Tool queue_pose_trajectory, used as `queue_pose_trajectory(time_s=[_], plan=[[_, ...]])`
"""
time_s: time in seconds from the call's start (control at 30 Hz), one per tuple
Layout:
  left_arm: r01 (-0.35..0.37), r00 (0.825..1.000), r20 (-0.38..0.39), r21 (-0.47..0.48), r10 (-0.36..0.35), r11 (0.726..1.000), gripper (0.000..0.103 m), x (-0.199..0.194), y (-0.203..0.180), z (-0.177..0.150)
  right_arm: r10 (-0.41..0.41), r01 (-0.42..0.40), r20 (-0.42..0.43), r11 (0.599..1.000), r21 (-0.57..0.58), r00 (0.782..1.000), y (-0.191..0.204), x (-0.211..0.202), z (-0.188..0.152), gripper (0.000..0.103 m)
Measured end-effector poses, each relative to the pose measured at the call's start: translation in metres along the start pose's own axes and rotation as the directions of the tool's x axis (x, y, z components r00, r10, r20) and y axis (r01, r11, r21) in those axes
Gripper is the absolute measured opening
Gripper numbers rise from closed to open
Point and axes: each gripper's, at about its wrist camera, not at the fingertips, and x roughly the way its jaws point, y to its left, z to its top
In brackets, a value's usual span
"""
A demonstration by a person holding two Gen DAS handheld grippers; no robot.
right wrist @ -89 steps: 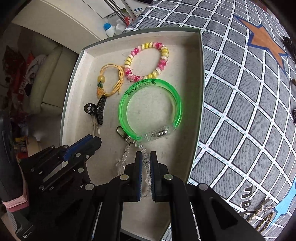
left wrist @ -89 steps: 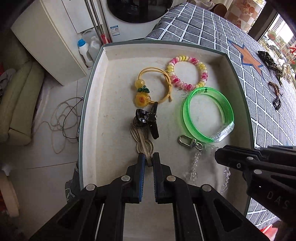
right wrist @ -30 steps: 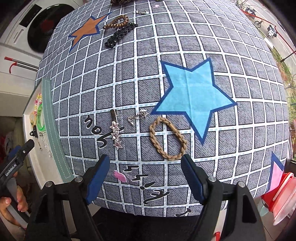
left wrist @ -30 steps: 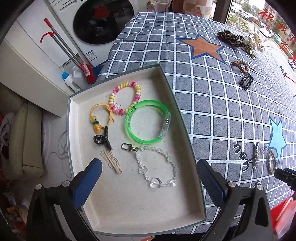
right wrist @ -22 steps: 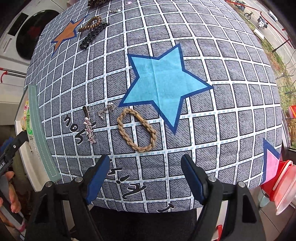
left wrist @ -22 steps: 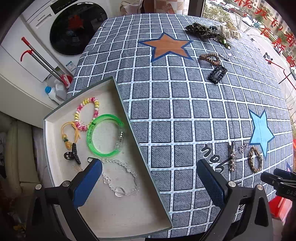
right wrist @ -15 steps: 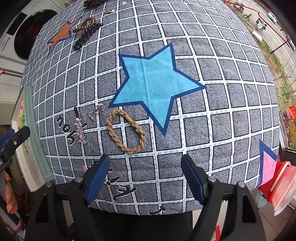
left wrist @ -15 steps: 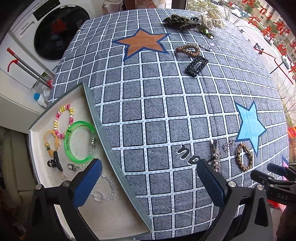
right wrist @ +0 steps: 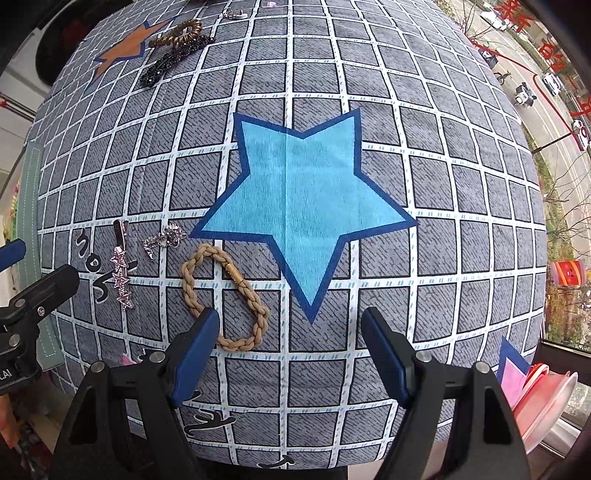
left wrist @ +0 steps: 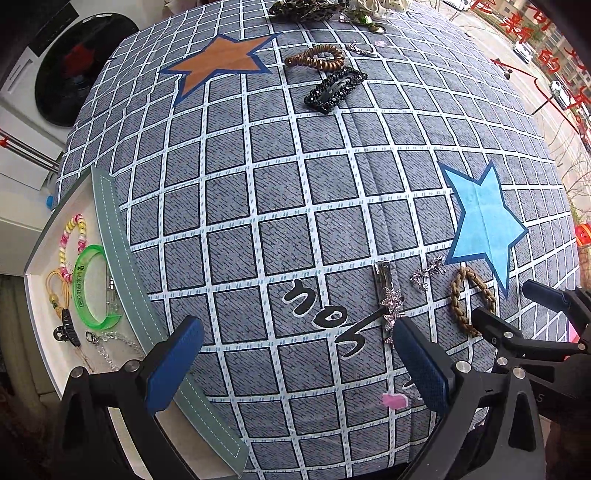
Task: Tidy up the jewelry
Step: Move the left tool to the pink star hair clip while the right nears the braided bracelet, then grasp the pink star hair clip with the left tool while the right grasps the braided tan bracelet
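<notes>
A tan braided bracelet (right wrist: 235,275) lies on the checked cloth just left of the blue star (right wrist: 299,206). My right gripper (right wrist: 291,321) hangs open above the cloth, its left fingertip (right wrist: 201,332) over the bracelet's near edge, nothing between the pads. A star hair clip (right wrist: 121,269) and a silver charm (right wrist: 164,238) lie further left. My left gripper (left wrist: 295,332) is open and empty over the cloth, with the star clip (left wrist: 388,295) by its right finger. The tray (left wrist: 110,236) at the left holds a green bangle (left wrist: 83,291), a bead bracelet (left wrist: 72,236) and a crystal chain (left wrist: 110,339).
A black rhinestone clip (left wrist: 334,90), a brown spiral hair tie (left wrist: 316,59) and a leopard scrunchie (left wrist: 303,9) lie at the far side of the table. Pink bowls (right wrist: 546,391) sit beyond the right edge. A washing machine (left wrist: 70,70) stands far left.
Both grippers, shut over the tray three seconds ago, now stand open. The left one has moved right off the tray over the cloth. The right one has sunk closer to the braided bracelet.
</notes>
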Motion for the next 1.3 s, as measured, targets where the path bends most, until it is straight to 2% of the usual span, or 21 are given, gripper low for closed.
queue_pose_trajectory(time_s=[0.23, 0.43, 0.67, 0.73, 0.93, 1.03, 1.07, 1.1, 1.3], plan=[[-0.002, 1.000, -0.025, 0.014, 0.002, 1.000, 0.103, 0.019, -0.016, -0.001, -0.037, 0.042, 0.050, 0.995, -0.092, 0.998, 0.005, 0.010, 0.004, 0.076], [-0.002, 0.999, -0.042, 0.039, 0.004, 0.999, 0.103, 0.029, -0.028, -0.002, -0.017, 0.022, 0.060, 0.997, -0.069, 0.998, -0.003, 0.005, 0.003, 0.067], [-0.008, 0.999, -0.052, 0.052, 0.011, 0.999, 0.103, 0.042, -0.038, 0.002, -0.009, 0.017, 0.070, 0.994, -0.105, 0.997, -0.013, -0.005, 0.003, 0.052], [0.009, 0.999, -0.050, 0.054, -0.006, 0.998, 0.099, 0.043, -0.041, 0.000, -0.008, 0.017, 0.071, 0.993, -0.115, 0.997, -0.007, -0.007, 0.003, 0.047], [0.037, 0.999, -0.035, 0.104, -0.033, 0.994, 0.070, 0.027, -0.058, 0.009, 0.006, 0.003, 0.064, 0.990, -0.144, 0.998, 0.018, -0.006, 0.004, 0.029], [0.042, 0.999, -0.023, 0.115, -0.040, 0.993, 0.048, 0.022, -0.067, 0.010, 0.014, -0.004, 0.062, 0.990, -0.144, 0.998, 0.025, -0.006, 0.007, 0.018], [0.042, 0.999, -0.019, 0.119, -0.040, 0.992, 0.034, 0.020, -0.071, 0.010, 0.019, -0.010, 0.061, 0.990, -0.140, 0.998, 0.027, -0.008, 0.006, 0.009], [0.045, 0.999, -0.021, 0.122, -0.042, 0.991, 0.030, 0.017, -0.073, 0.013, 0.023, -0.015, 0.060, 0.991, -0.133, 0.998, 0.027, -0.008, 0.008, 0.008], [0.079, 0.997, -0.024, 0.087, -0.078, 0.993, 0.030, 0.008, -0.066, 0.016, 0.113, -0.111, 0.038, 0.993, -0.048, 0.993, 0.013, -0.008, 0.023, 0.007]])
